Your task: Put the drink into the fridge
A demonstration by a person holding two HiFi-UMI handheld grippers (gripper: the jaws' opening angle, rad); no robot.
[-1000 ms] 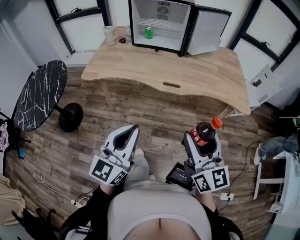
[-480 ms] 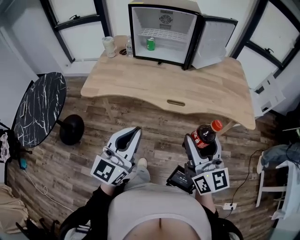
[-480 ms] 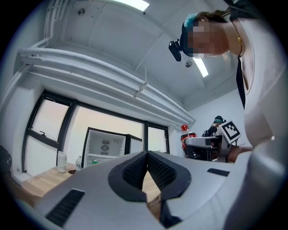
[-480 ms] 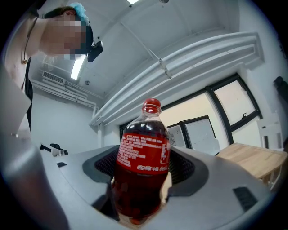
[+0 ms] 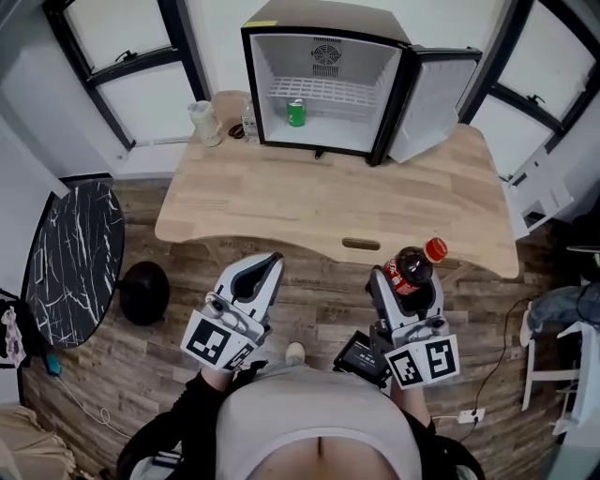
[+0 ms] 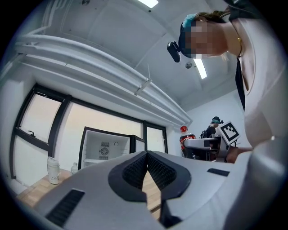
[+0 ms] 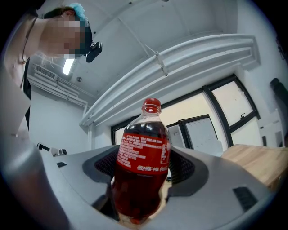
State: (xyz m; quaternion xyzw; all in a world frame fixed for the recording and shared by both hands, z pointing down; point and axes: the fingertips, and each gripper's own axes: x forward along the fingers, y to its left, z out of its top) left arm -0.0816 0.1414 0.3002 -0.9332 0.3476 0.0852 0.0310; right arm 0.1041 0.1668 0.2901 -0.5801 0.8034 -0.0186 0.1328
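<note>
Cup: stood on the desk just left of the fridge; out of the likely path, we judged.
Left gripper: jaws together, nothing between them; held over the floor, short of the desk.
Green can: inside the fridge, left of centre. Risk: the incoming bottle could knock it over if set down too close.
Wire shelf: headroom beneath it was hard to judge from above; the bottle cap might catch it.
Cola bottle: upright, clamped low on its body by the right gripper, well apart from the fridge. Risk: a low grip on a tall bottle could let it tip in transit.
Fridge door: open to the right; the right gripper could clip it.
</note>
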